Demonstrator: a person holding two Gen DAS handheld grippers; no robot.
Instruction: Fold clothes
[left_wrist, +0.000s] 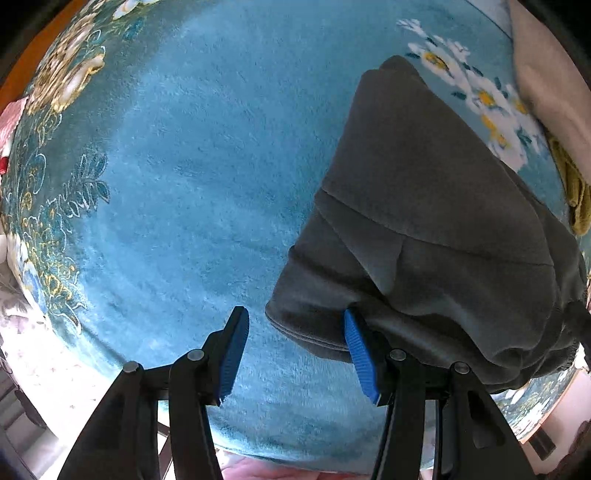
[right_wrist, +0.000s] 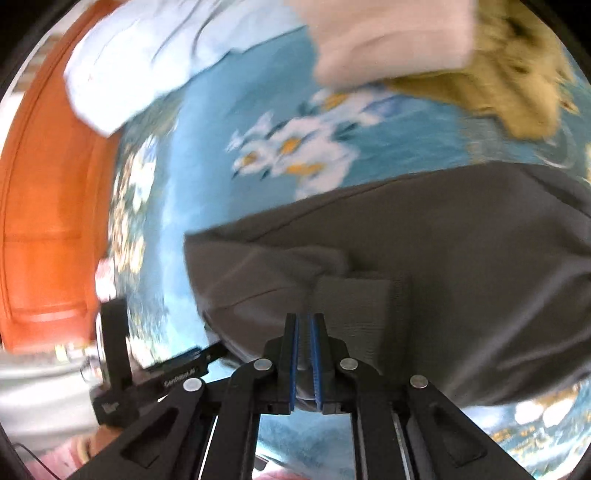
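A dark grey garment (left_wrist: 436, 229) lies folded on a blue flowered blanket (left_wrist: 192, 155), at the right of the left wrist view. My left gripper (left_wrist: 295, 328) is open; its right blue pad (left_wrist: 360, 354) touches the garment's near edge, its left pad (left_wrist: 232, 354) is over bare blanket. In the right wrist view the same grey garment (right_wrist: 424, 251) fills the lower right. My right gripper (right_wrist: 304, 325) is shut on a ribbed grey cuff or hem (right_wrist: 354, 306) of the garment.
A pale pink folded cloth (right_wrist: 388, 37), an olive-yellow cloth (right_wrist: 517, 81) and a light blue cloth (right_wrist: 147, 62) lie at the far side of the blanket. An orange wooden board (right_wrist: 48, 221) stands at the left. The left gripper's body (right_wrist: 122, 369) shows at lower left.
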